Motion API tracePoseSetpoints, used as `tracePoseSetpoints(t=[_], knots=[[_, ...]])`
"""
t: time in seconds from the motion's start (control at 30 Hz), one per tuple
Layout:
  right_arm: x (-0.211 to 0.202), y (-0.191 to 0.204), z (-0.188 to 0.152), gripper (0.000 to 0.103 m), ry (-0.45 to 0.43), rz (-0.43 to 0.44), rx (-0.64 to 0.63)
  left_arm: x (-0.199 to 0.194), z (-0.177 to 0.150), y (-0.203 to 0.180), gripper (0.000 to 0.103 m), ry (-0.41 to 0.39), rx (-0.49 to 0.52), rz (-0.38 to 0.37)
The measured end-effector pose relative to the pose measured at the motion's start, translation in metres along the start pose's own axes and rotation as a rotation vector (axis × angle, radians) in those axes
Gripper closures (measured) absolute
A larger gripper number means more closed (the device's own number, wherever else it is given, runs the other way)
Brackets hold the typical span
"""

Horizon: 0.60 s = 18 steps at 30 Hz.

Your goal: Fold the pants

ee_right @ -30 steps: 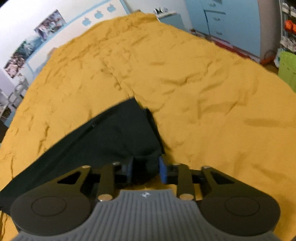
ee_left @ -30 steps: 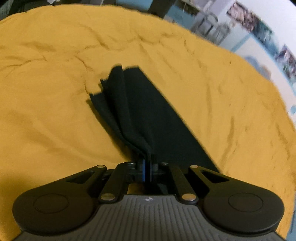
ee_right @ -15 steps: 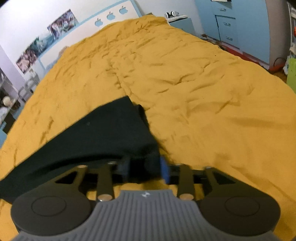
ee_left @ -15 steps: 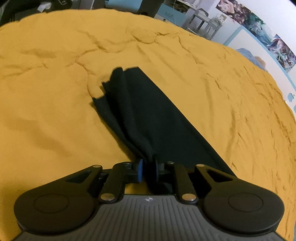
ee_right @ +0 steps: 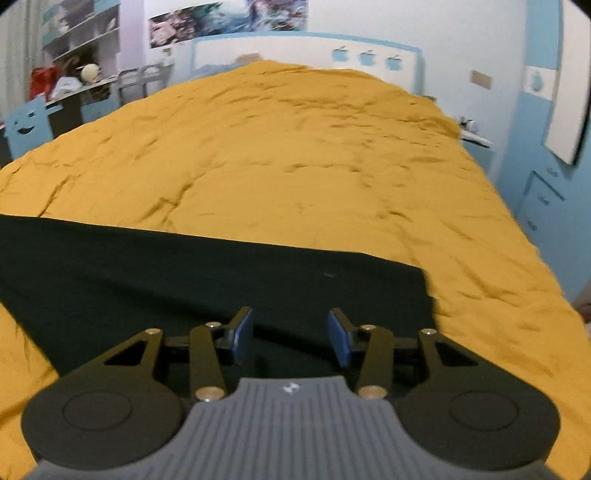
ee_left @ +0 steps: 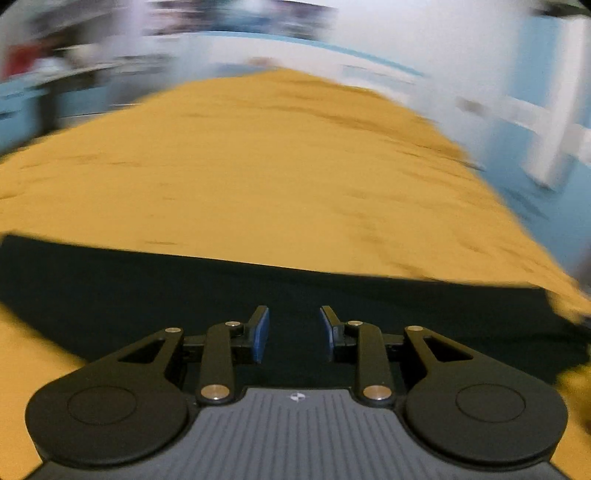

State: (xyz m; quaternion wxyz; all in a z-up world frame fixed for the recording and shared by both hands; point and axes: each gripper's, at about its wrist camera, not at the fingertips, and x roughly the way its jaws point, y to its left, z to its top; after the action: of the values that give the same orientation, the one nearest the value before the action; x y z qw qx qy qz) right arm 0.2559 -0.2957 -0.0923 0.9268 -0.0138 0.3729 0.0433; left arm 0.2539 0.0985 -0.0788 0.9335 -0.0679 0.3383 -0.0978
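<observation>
The black pants (ee_right: 207,273) are being seen laid flat as a long dark band across the near part of a bed covered by a mustard-yellow bedspread (ee_right: 295,147), with their far edge running straight from side to side and one end stopping short of the bed's right side in the right wrist view. The right claw (ee_right: 290,338) is being held partly open just above the cloth, its blue pads (ee_right: 242,338) standing apart with nothing pinched between them; its jaws have just been closing a little. The left claw (ee_left: 294,334) is likewise being held partly open over the pants (ee_left: 258,291), its jaws having just been opening, and no fabric is being gripped between its blue pads (ee_left: 261,334). The left wrist view is being smeared by motion, so the bedspread (ee_left: 277,166) and the room behind it are being shown only as blur. Blue cabinets (ee_right: 546,206), a white headboard with apple shapes (ee_right: 365,57) and a wall poster (ee_right: 229,18) are being shown beyond the bed.
</observation>
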Motion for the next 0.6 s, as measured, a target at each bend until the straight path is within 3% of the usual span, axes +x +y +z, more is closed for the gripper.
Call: tracePoseSetpoints(t=[0.1,0.2,0.23,0.3,0.33,0.37,0.47,0.53,0.6], knots=[[0.011,-0.004,0.008,0.063,0.019,0.058,0.058,0.017,-0.012,-0.08,0.066,0.031,0.086,-0.173],[0.007,0.001,-0.004,0.063,0.044,0.157,0.055,0.038,-0.021,-0.13,0.066,0.037,0.167,-0.184],[0.006,0.006,-0.012,0.063,0.053,0.148,0.032,0.045,-0.025,-0.137,0.067,0.054,0.16,-0.185],[0.005,0.014,-0.029,0.063,0.079,0.109,0.008,0.067,-0.037,-0.148,0.067,0.176,0.119,-0.221],[0.006,0.013,-0.04,0.064,0.09,0.083,0.005,0.077,-0.045,-0.154,0.067,0.263,0.121,-0.234],[0.006,0.011,-0.049,0.064,0.095,0.061,-0.001,0.08,-0.057,-0.162,0.067,0.298,0.158,-0.219],[0.001,0.002,-0.061,0.065,0.118,0.065,0.007,0.066,-0.073,-0.179,0.067,0.276,0.305,-0.2],[-0.005,-0.01,-0.059,0.064,0.139,0.113,0.036,0.062,-0.068,-0.177,0.067,0.299,0.292,-0.217],[-0.014,-0.026,-0.051,0.063,0.107,0.133,0.079,0.058,-0.063,-0.173,0.066,0.315,0.266,-0.241]])
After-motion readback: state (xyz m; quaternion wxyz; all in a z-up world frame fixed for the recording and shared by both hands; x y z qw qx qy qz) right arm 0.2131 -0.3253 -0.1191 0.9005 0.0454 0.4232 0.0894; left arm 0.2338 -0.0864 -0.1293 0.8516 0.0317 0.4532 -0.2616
